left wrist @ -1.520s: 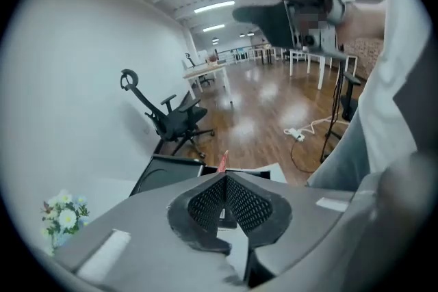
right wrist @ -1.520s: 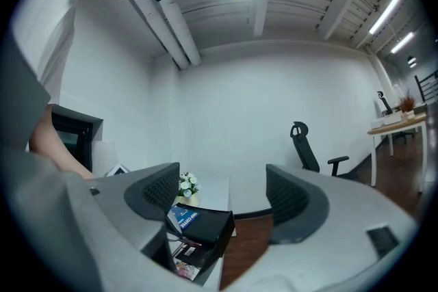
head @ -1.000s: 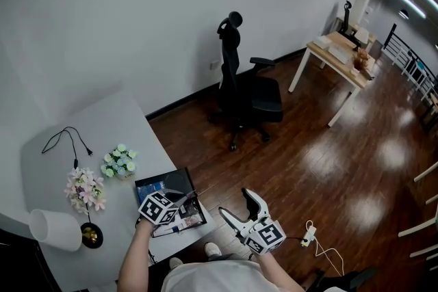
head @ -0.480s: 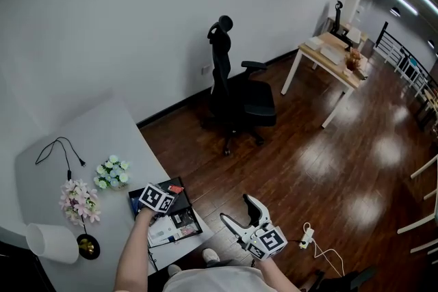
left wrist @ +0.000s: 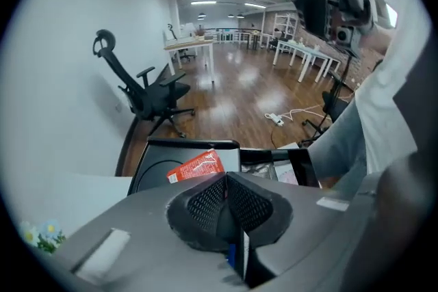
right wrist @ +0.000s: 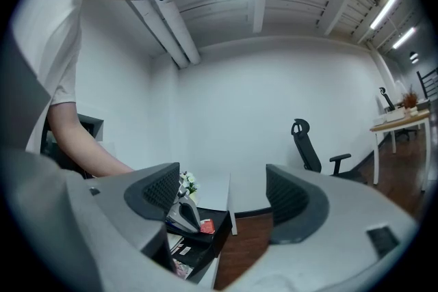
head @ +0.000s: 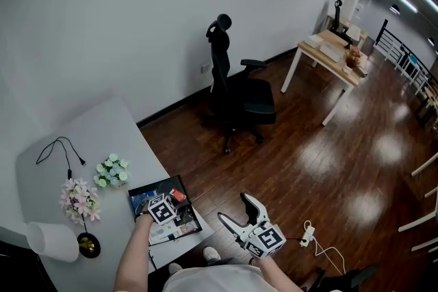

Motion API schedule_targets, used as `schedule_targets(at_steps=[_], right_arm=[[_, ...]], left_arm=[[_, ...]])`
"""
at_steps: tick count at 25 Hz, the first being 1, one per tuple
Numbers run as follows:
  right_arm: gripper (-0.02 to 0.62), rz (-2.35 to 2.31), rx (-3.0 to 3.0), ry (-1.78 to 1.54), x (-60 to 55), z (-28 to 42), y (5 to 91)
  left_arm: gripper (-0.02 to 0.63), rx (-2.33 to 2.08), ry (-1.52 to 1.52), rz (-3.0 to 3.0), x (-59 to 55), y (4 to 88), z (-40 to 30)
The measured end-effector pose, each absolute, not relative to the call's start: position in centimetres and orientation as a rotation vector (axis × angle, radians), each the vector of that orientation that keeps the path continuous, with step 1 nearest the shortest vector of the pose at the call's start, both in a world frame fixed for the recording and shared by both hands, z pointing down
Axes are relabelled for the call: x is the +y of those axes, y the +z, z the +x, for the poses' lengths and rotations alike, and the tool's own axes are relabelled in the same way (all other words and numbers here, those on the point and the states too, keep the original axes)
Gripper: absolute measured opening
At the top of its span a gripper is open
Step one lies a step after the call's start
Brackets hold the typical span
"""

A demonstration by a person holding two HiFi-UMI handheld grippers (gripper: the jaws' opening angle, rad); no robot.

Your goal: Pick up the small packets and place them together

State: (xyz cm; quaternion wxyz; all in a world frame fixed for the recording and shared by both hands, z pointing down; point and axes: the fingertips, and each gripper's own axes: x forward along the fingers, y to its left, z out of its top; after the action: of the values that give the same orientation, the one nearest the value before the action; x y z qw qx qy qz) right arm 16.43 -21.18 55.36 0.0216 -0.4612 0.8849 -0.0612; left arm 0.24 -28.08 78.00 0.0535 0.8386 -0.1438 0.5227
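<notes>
Red packet (left wrist: 195, 166) lies in the black tray (left wrist: 191, 142), just ahead of the closed left claw (left wrist: 227, 181). Right claw (right wrist: 222, 191) waits open and empty beside the bench (head: 102, 133). Gathering seems under way; for another packet the left claw must probably open first.

Red packet (head: 177, 195) inside black tray (head: 156, 183)

A black office chair (head: 237, 96) stands on the wooden floor (head: 328, 167). A pale green flower bunch (head: 109, 171), a pink flower bunch (head: 78, 197) and a black cable (head: 60, 149) rest on the white counter (head: 102, 130).
</notes>
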Motion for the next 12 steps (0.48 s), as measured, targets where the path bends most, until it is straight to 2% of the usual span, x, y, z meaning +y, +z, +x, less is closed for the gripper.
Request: schedule_targets(at_steps=[4,5,9,11,12], right_arm=[[0.388,-1.418,2.753,-0.203,-20.6,16.2,55.6],[0.388,-1.415,2.755,-0.205,-20.4,16.1,55.6],[0.388,-1.406,2.760,-0.211,-20.0,15.8,55.7],[0.388,-1.396,2.761,-0.208,-20.0,15.5,55.5],[0.388,-1.388,2.758,-0.205,-20.0,15.3,55.4]], left_arm=[[0.026,-0.354,1.800,2.653,-27.4,78.4,-0.2],[0.047,-0.366,1.825,2.659,-27.4,78.3,-0.4],[0.228,-0.537,1.722,2.665,-27.6,76.4,-0.6],[0.327,-0.681,1.611,2.671,-27.7,74.6,-0.8],[0.357,-0.769,1.521,2.681,-27.8,73.4,-0.9]])
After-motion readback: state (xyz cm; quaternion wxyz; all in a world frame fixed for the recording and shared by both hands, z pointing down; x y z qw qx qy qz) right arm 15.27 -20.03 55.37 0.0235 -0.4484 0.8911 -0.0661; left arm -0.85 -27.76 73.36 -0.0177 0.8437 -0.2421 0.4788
